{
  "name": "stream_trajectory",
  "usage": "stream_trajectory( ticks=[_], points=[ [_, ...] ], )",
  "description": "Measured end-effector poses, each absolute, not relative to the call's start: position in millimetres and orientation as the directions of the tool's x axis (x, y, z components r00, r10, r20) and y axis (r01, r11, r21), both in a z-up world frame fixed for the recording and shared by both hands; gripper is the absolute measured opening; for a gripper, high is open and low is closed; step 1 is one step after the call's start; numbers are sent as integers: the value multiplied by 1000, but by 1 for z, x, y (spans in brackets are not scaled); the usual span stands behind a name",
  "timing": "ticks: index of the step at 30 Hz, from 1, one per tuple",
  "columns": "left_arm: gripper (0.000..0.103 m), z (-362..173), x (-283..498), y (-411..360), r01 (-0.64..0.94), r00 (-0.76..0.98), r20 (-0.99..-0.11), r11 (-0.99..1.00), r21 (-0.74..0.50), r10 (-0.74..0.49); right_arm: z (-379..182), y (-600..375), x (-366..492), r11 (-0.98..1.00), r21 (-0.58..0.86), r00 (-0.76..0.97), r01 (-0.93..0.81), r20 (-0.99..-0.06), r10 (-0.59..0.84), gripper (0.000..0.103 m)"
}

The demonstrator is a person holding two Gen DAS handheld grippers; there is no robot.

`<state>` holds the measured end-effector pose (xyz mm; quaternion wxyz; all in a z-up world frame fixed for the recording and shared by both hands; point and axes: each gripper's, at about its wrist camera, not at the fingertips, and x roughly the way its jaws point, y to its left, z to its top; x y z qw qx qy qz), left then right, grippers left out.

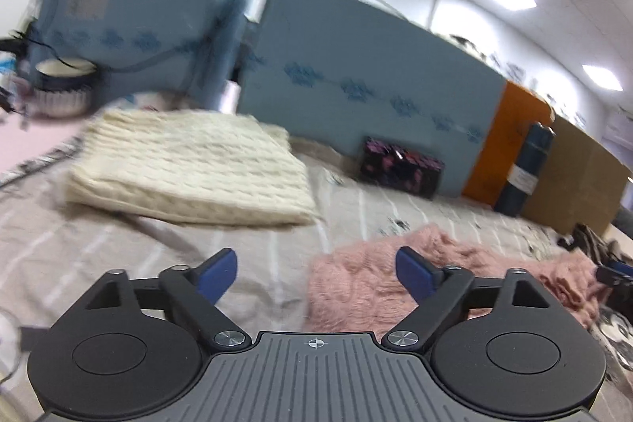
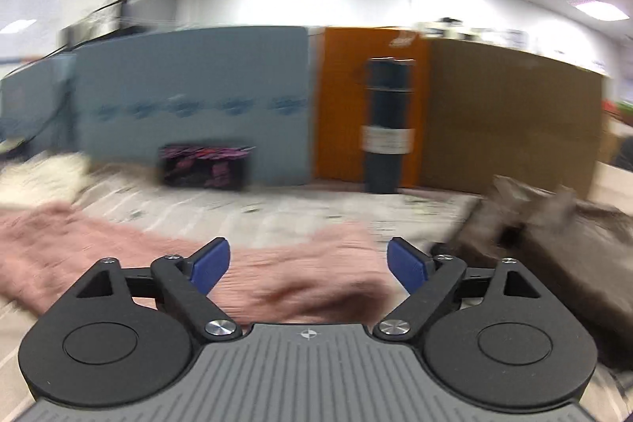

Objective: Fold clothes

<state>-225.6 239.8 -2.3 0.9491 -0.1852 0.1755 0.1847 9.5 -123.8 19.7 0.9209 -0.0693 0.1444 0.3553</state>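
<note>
Against the orange panel, the cylinder's label seems illegible.

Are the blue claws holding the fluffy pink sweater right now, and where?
No. The left gripper and right gripper are both open and empty, above the pink sweater.

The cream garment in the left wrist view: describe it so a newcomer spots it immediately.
Start at the blue partition. On the striped bedsheet before it lies the cream knit sweater, folded flat. Unlike the fuzzy pink garment nearby, it is pale and ribbed.
</note>
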Motion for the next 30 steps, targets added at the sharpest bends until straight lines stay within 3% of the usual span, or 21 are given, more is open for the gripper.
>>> stream_trajectory(
  ticks=[2,6,9,12,15,17,18,19,21,24,30],
  points=[
    [90,-6,-212,246,-378,871,-437,875,-302,225,18,-108,13,668,-14,625,-744,-368,688,90],
    [91,-18,-179,244,-311,842,-528,901,-303,114,6,-77,31,647,9,557,-762,-502,662,90],
    [96,-27,-161,229,-264,820,-566,936,-232,91,0,-70,43,671,10,561,-742,-540,628,91],
    [95,-30,-152,216,-188,821,-570,957,-220,30,-1,-69,49,673,-5,564,-740,-551,615,91],
    [93,-32,-148,199,-162,816,-576,975,-153,45,-3,-70,53,672,-29,571,-740,-555,605,88],
    [82,-33,-147,189,-143,817,-574,984,-108,56,-3,-74,54,681,-39,586,-731,-547,598,82],
    [66,-32,-148,186,-130,824,-563,987,-92,56,-3,-75,55,686,-47,596,-726,-541,593,71],
    [43,-30,-150,182,-117,832,-553,990,-75,57,-3,-77,55,692,-55,606,-720,-535,588,66],
    [22,-27,-153,175,-94,850,-522,995,-26,66,-1,-80,57,714,-88,644,-694,-517,563,36],
    [18,-19,-158,159,-95,893,-435,993,73,118,5,-78,63,759,-147,717,-635,-477,508,18],
    [17,16,-162,166,-239,936,-227,958,159,271,48,-86,84,831,-11,795,-557,-299,528,13]
  ],
)
